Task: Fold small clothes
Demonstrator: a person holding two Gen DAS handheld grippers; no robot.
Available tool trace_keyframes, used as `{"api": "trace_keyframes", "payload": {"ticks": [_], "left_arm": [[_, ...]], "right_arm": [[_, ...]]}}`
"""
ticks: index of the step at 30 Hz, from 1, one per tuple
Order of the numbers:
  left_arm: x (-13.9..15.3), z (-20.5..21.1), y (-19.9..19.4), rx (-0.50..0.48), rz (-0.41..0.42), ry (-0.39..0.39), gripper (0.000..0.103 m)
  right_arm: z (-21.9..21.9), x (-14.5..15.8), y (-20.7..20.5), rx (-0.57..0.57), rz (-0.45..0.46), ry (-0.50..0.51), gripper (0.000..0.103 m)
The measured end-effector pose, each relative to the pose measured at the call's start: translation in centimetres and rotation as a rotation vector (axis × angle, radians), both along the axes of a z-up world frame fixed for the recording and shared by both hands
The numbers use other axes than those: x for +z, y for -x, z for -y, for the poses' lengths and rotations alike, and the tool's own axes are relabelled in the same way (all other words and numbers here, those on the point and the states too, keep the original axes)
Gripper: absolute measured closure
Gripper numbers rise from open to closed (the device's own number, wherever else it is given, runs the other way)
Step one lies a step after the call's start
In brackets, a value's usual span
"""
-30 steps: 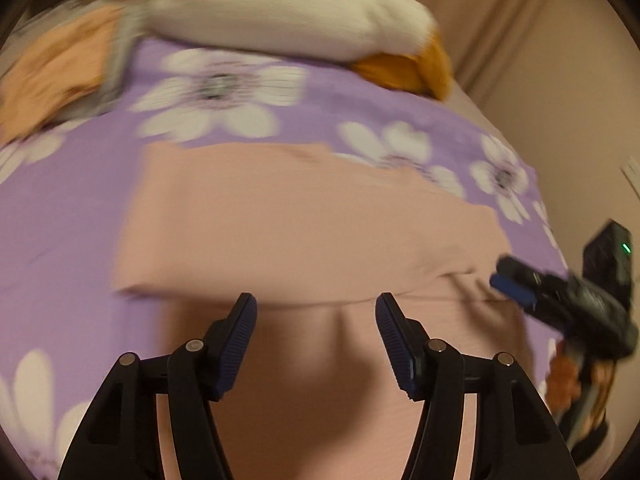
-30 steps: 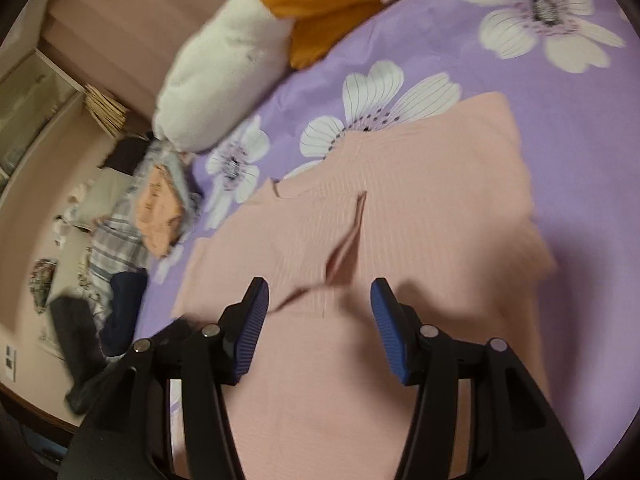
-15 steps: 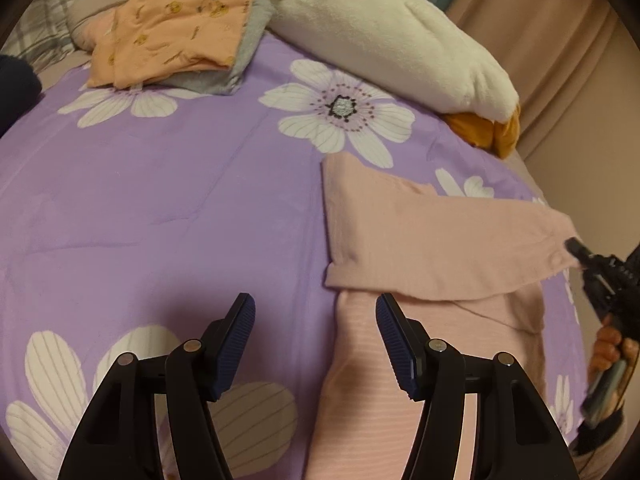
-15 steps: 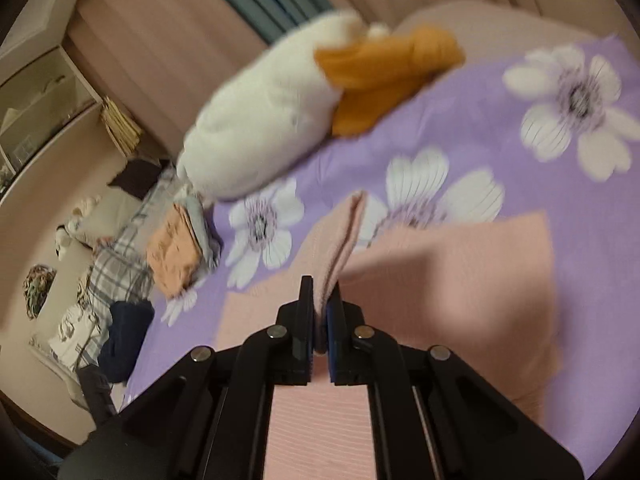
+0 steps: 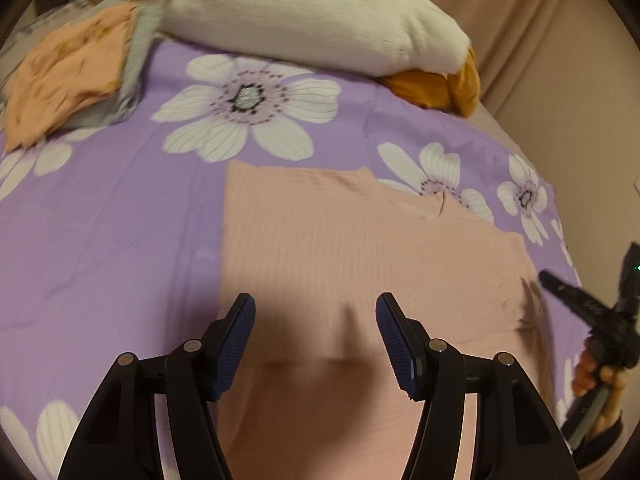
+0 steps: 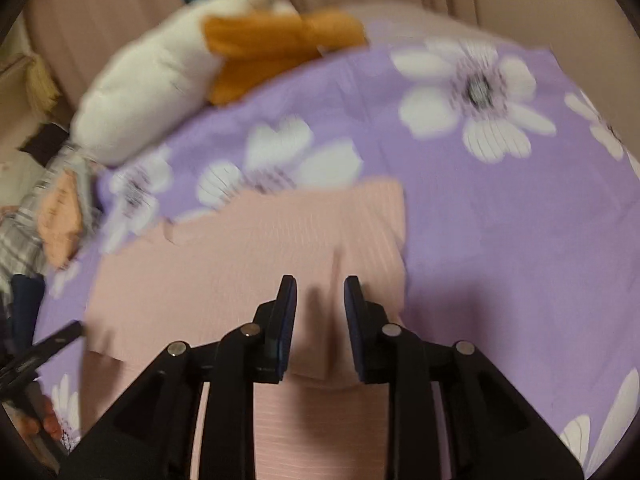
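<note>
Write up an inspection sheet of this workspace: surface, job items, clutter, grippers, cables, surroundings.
Surface: purple bedsheet with white flowers.
Job's things: pink ribbed garment lies flat, one part folded over; a small pinch ridge stands up between the right gripper's fingers.
Clutter: white plush duck with orange beak; orange printed garment on a grey garment; more clothes beyond the bed edge.
Grippers: left gripper open above the pink garment, empty; right gripper partly open over the ridge.
Cables: nothing seen.
Surroundings: beige curtains.

right gripper (image 6: 320,300) let go, fingers parted | pink garment (image 5: 360,248) fold now lies flat
</note>
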State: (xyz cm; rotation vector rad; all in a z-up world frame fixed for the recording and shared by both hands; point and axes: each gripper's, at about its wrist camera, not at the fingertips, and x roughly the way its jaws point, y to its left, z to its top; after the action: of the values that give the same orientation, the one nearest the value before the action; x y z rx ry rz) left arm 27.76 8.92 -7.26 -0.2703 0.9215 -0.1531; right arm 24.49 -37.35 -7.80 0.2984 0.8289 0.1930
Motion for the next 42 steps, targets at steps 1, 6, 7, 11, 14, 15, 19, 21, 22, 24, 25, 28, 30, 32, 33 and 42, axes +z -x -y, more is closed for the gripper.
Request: {"api": "trace_keyframes", "payload": {"ticks": [1, 6, 7, 11, 14, 15, 19, 21, 22, 24, 25, 28, 30, 32, 33, 42], "left_arm": [[-0.2, 0.3, -0.3, -0.01, -0.002, -0.004, 0.042], [-2.3, 0.5, -1.3, -0.018, -0.057, -0.034, 0.042], [-2.8, 0.3, -1.3, -0.014, -0.075, -0.034, 0.042], [-2.7, -0.3, -0.4, -0.02, -0.084, -0.015, 0.042], [-1.4, -1.6, 1.6, -0.019, -0.067, 0.043, 0.042], [-1.1, -2.2, 2.7, -0.015, -0.061, 0.058, 0.042], [-1.4, -5.2, 6.2, 0.027, -0.084, 0.121, 0.038], [-1.9, -6.4, 7.5, 0.052, -0.099, 0.155, 0.037], [-2.3, -6.8, 8.1, 0.059, -0.109, 0.181, 0.037], [-3.0, -7.2, 9.2, 0.057, -0.128, 0.246, 0.037], [-3.1, -7.2, 9.8, 0.047, -0.126, 0.271, 0.037], [-3.2, -6.7, 11.2, 0.007, -0.124, 0.362, 0.037], [-3.5, -6.2, 12.4, -0.034, -0.139, 0.431, 0.037], [-3.7, -5.6, 13.7, -0.063, -0.156, 0.444, 0.038], [-3.8, -5.3, 14.5, -0.073, -0.158, 0.456, 0.038], [-3.7, -4.9, 20.7, -0.126, -0.208, 0.555, 0.038]], "right_arm": [[-0.3, -0.2, -0.1, 0.042, -0.008, -0.032, 0.078], [-1.2, -3.7, -0.6, 0.084, -0.129, 0.078, 0.084], [-1.1, -4.0, -0.7, 0.085, -0.134, 0.073, 0.084], [0.6, -2.8, 0.2, 0.082, -0.136, -0.02, 0.078], [1.7, -1.3, 2.7, 0.091, -0.113, -0.034, 0.069], [2.0, -1.1, 3.7, 0.093, -0.108, -0.042, 0.063], [4.4, -1.1, 8.1, 0.061, -0.109, -0.059, 0.052], [6.0, -1.9, 10.1, 0.01, -0.134, -0.066, 0.051], [6.9, -2.3, 10.9, -0.006, -0.147, -0.085, 0.051], [7.8, -3.6, 12.0, -0.015, -0.195, -0.148, 0.051], [7.9, -4.4, 12.4, -0.006, -0.225, -0.184, 0.051], [8.1, -5.6, 14.6, 0.011, -0.248, -0.299, 0.051], [7.8, -6.0, 16.0, 0.051, -0.267, -0.408, 0.051], [7.1, -6.3, 17.3, 0.076, -0.28, -0.43, 0.051], [6.8, -6.3, 17.9, 0.087, -0.286, -0.432, 0.053], [4.9, -6.1, 24.0, 0.155, -0.338, -0.478, 0.053]]}}
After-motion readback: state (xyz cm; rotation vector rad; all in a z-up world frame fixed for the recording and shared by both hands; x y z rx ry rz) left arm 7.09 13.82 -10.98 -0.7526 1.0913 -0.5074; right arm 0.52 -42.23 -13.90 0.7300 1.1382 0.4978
